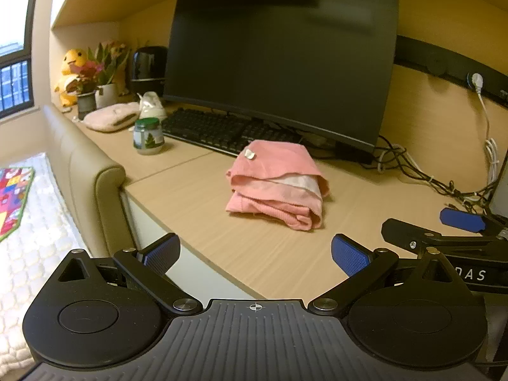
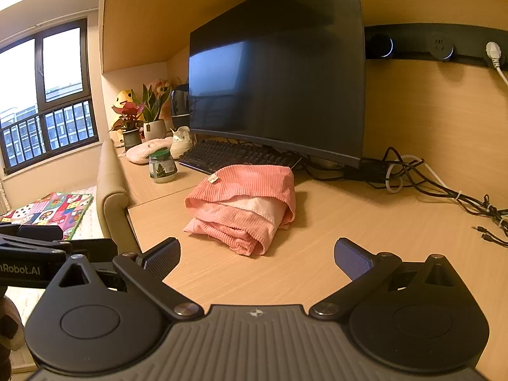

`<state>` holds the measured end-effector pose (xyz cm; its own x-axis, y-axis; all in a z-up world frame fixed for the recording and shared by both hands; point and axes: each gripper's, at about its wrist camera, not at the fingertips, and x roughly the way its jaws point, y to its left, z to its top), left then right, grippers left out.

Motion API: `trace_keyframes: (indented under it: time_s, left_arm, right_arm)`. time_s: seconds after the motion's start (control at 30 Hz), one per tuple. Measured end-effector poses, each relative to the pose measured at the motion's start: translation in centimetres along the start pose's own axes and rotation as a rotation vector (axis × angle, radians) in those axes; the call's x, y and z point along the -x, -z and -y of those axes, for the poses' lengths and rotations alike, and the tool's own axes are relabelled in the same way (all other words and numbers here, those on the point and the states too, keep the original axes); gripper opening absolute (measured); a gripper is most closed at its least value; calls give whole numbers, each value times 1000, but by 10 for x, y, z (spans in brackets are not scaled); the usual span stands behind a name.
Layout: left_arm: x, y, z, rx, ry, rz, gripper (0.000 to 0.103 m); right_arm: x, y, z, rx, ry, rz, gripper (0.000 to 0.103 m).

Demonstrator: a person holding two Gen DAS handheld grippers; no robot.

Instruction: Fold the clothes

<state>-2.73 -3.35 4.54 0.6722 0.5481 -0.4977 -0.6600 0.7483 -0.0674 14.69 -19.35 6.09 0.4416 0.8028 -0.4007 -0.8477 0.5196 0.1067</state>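
A pink ribbed garment (image 1: pixel 276 184) lies folded in a compact bundle on the wooden desk (image 1: pixel 190 219), with a small white tag on top and a pale lining showing. In the right wrist view the same pink garment (image 2: pixel 244 209) sits just ahead of centre on the desk (image 2: pixel 365 222). My left gripper (image 1: pixel 255 254) is open, held back near the desk's front edge, short of the bundle, with nothing between its blue pads. My right gripper (image 2: pixel 257 258) is also open and empty, in front of the bundle. Part of the right gripper (image 1: pixel 444 235) shows at the right of the left wrist view.
A large dark monitor (image 1: pixel 279 54) and black keyboard (image 1: pixel 216 130) stand behind the garment. A glass jar (image 1: pixel 148 136), potted plants (image 1: pixel 95 73), a yellow plush toy and a pale pouch sit at the back left. Tangled cables (image 2: pixel 444 190) lie at the right. A padded bed edge (image 1: pixel 95 174) borders the desk's left.
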Motion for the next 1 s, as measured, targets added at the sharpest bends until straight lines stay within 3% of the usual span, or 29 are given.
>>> trace_keyframes:
  time_s: [1.0]
  left_arm:
    - [-25, -1, -14, 10, -11, -55, 103]
  right_arm:
    - [-27, -1, -2, -27, 20, -57, 103]
